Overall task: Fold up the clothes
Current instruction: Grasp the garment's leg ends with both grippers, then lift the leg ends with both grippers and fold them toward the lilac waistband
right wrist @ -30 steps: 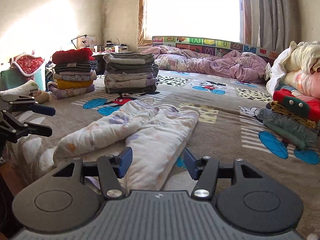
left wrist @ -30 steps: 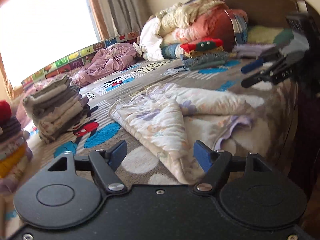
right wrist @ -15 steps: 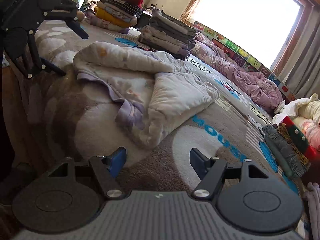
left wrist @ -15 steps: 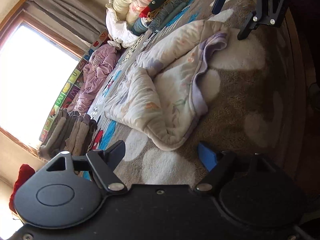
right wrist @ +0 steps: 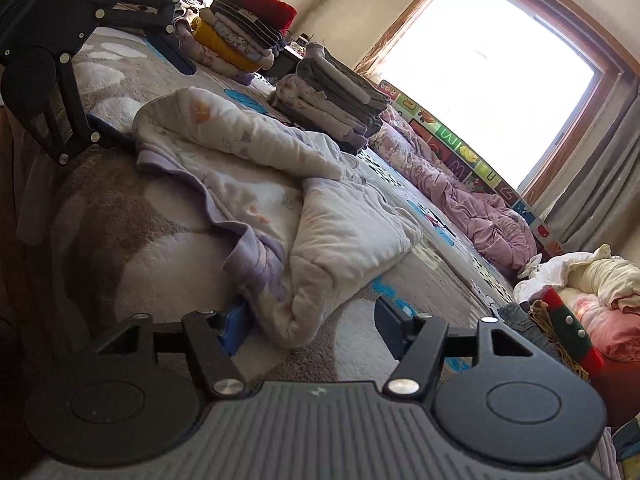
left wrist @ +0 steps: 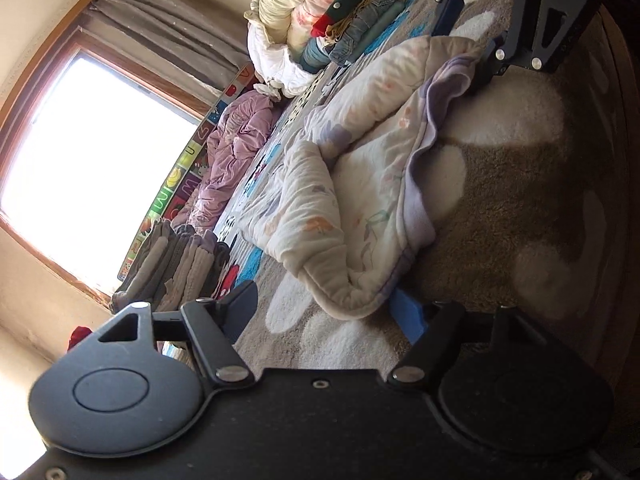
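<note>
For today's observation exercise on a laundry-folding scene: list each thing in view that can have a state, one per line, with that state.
Floral padded garment: partly folded, lying rumpled on the bed.
Left gripper: jaws closing, garment's near corner between them, not yet pinched.
Right gripper: jaws closing around the garment's other near corner, not yet pinched.
Grey stack: folded, neat.
Red-topped stack: folded.
Purple bedding: crumpled, unfolded.
Curtain: drawn aside.

Bright window (right wrist: 492,76) w/ wood frame, grey curtains (right wrist: 600,196), cream walls (left wrist: 52,8).
</note>
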`<action>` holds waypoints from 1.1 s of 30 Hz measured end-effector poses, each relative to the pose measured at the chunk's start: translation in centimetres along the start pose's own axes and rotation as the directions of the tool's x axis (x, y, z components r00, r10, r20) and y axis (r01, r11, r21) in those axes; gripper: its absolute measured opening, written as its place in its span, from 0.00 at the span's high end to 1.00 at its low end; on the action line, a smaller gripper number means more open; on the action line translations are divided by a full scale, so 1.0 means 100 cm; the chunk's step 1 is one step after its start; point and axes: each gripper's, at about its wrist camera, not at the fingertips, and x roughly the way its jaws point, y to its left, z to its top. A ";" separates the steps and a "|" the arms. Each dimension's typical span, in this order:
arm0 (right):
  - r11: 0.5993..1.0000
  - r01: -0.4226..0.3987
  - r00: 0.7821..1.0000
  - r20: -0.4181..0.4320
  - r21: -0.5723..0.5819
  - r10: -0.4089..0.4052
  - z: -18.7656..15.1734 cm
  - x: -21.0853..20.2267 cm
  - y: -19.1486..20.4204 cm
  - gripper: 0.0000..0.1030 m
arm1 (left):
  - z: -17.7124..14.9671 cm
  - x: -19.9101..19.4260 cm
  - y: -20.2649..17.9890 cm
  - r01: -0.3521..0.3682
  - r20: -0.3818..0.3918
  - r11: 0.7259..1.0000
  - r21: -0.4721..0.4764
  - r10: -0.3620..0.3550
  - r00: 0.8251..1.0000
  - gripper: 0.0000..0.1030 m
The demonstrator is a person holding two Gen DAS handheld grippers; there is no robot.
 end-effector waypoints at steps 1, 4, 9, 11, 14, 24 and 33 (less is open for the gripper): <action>1.000 -0.015 1.000 -0.003 -0.003 0.015 0.001 0.000 0.001 0.58 | 0.002 0.001 0.000 0.007 -0.008 1.000 -0.010 -0.007 1.000 0.45; 0.999 -0.041 0.999 -0.007 0.016 0.042 0.002 0.004 0.003 0.70 | 0.006 0.009 -0.003 0.017 -0.034 0.999 -0.052 -0.019 0.999 0.69; 0.991 -0.088 0.996 -0.015 0.099 0.090 0.006 0.001 -0.007 0.82 | 0.012 0.003 0.006 0.044 -0.033 0.991 -0.123 -0.048 0.998 0.83; 0.990 -0.093 0.996 -0.005 0.106 0.094 0.009 -0.008 -0.010 0.83 | 0.015 -0.008 0.010 0.054 -0.025 0.990 -0.134 -0.058 0.998 0.84; 0.990 -0.095 0.995 0.016 0.108 0.094 0.013 -0.027 -0.012 0.83 | 0.019 -0.029 0.020 0.076 -0.005 0.982 -0.173 -0.078 0.997 0.84; 0.963 -0.032 0.979 0.203 0.269 -0.024 0.038 -0.076 -0.068 0.83 | 0.037 -0.048 0.096 0.203 0.184 0.825 -0.527 -0.122 0.975 0.84; 0.843 -0.128 0.955 0.293 0.523 -0.037 0.053 -0.018 -0.148 0.83 | 0.039 0.015 0.167 0.338 0.322 0.597 -0.727 -0.139 0.937 0.84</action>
